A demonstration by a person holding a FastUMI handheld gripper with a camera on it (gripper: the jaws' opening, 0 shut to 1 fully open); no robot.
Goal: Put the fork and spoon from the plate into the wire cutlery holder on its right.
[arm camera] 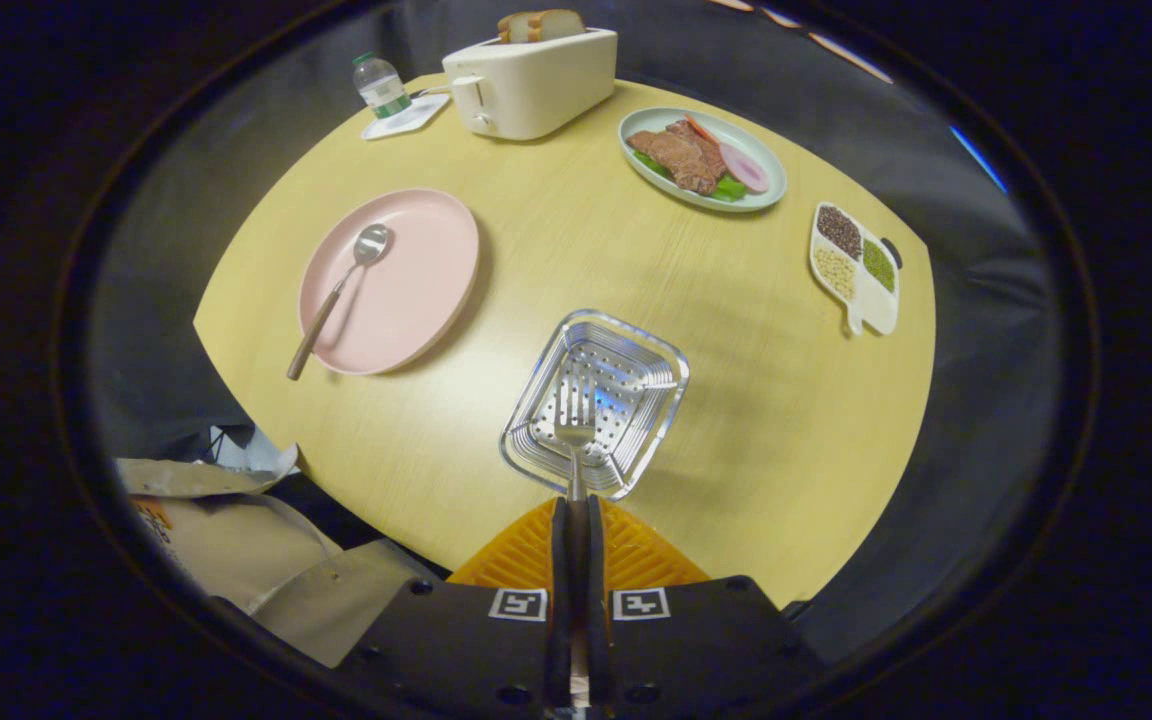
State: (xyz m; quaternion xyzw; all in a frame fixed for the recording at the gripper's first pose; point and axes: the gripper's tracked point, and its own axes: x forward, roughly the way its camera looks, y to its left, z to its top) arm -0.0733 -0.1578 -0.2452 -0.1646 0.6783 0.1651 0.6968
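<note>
The gripper (576, 505) is closed tight on the fork (575, 432), whose handle runs straight ahead along the fingers, tines over the wire cutlery holder (636, 345) just ahead. The spoon (336, 295) lies well off to the forward left on the pink plate (426, 270), handle angled back toward the gripper's side.

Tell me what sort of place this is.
Likely a staged dining table in a recording booth: a toaster with bread, a plate of food and a pink plate holding a spoon. The gripper holds a fork over the cutlery holder.
</note>
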